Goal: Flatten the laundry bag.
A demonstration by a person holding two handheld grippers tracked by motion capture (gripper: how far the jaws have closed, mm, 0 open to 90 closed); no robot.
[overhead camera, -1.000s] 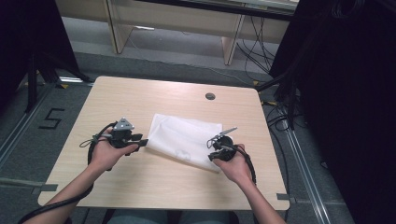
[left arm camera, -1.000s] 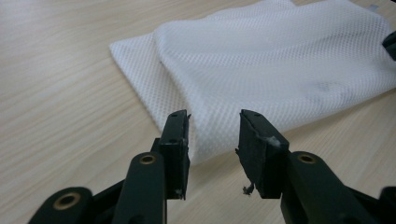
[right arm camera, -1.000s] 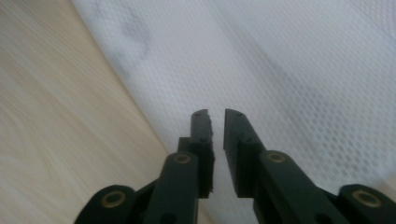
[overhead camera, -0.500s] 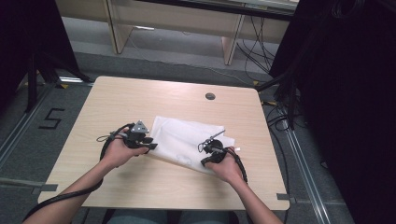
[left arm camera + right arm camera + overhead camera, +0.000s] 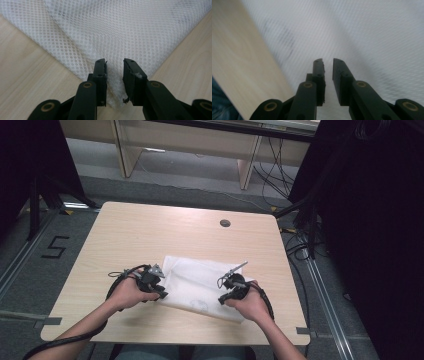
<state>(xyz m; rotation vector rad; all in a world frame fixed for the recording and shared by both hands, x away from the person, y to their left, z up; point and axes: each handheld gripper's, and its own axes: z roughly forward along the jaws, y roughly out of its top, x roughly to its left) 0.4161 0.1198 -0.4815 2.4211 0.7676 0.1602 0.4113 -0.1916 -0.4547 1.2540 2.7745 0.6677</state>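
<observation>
A white mesh cloth (image 5: 197,277) lies flat on the near half of the wooden table (image 5: 150,235). My left gripper (image 5: 161,295) is at the cloth's near left corner. In the left gripper view its jaws (image 5: 115,62) have just been closing, and the corner of the cloth (image 5: 120,30) lies in the gap between them with the pads apart. My right gripper (image 5: 223,299) rests over the near right part of the cloth. Its jaws (image 5: 328,61) have just been opening and stand a narrow gap apart above the mesh (image 5: 352,32), which is blurred.
A round dark cable hole (image 5: 225,223) sits at the far middle of the table. The near table edge (image 5: 244,75) runs close beside the right gripper. Desk legs, cables and dark stands surround the table on the floor.
My left gripper has moved right, up to the cloth's corner. The right gripper has shifted a little nearer, and the cloth's right side, lifted half a second ago, lies flat.
</observation>
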